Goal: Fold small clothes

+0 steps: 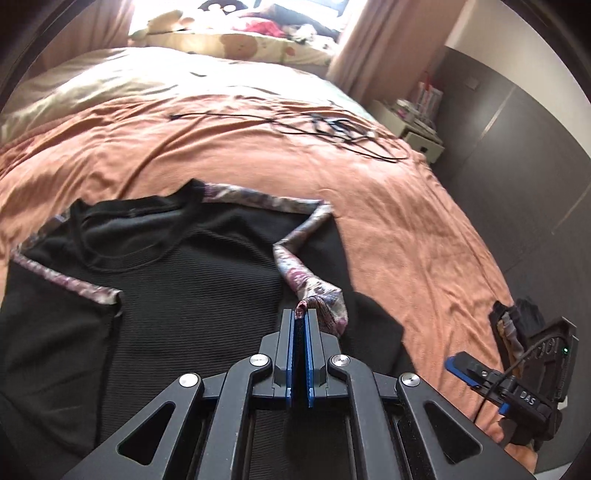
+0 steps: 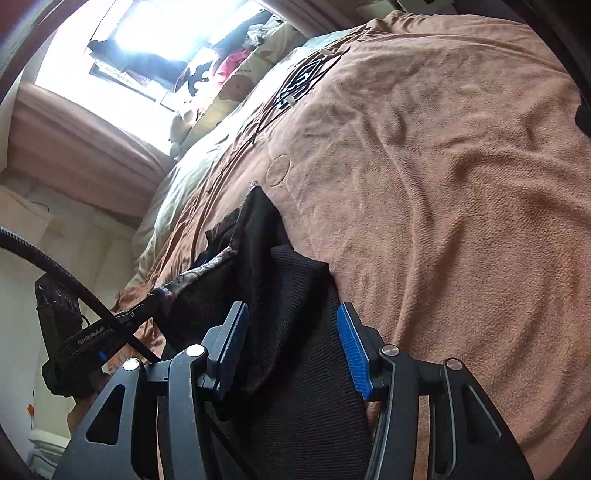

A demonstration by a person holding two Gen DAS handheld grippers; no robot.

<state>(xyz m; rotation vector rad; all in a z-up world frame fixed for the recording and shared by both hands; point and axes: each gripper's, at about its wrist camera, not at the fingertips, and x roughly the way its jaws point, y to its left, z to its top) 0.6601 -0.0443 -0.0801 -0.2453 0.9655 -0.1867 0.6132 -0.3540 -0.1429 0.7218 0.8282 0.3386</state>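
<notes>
The left gripper (image 1: 303, 314) pinches the patterned sleeve trim (image 1: 295, 240) of the black top (image 1: 184, 280), which lies near the bed's (image 1: 406, 221) near edge; the trim runs away from it. The right gripper (image 2: 291, 347), spread, apparently grips nothing.

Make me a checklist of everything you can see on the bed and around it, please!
Surface: bed with orange blanket, wrinkled.
Job's things: black top lying spread out; its patterned trim is lifted at one sleeve.
Clutter: stuffed toys and clothes by the window.
Grippers: left gripper shut on the patterned trim; right gripper open over the black top, fingers apart.
Cables: black cable loose on the blanket.
Surroundings: curtains, nightstand, dark wardrobe.
</notes>
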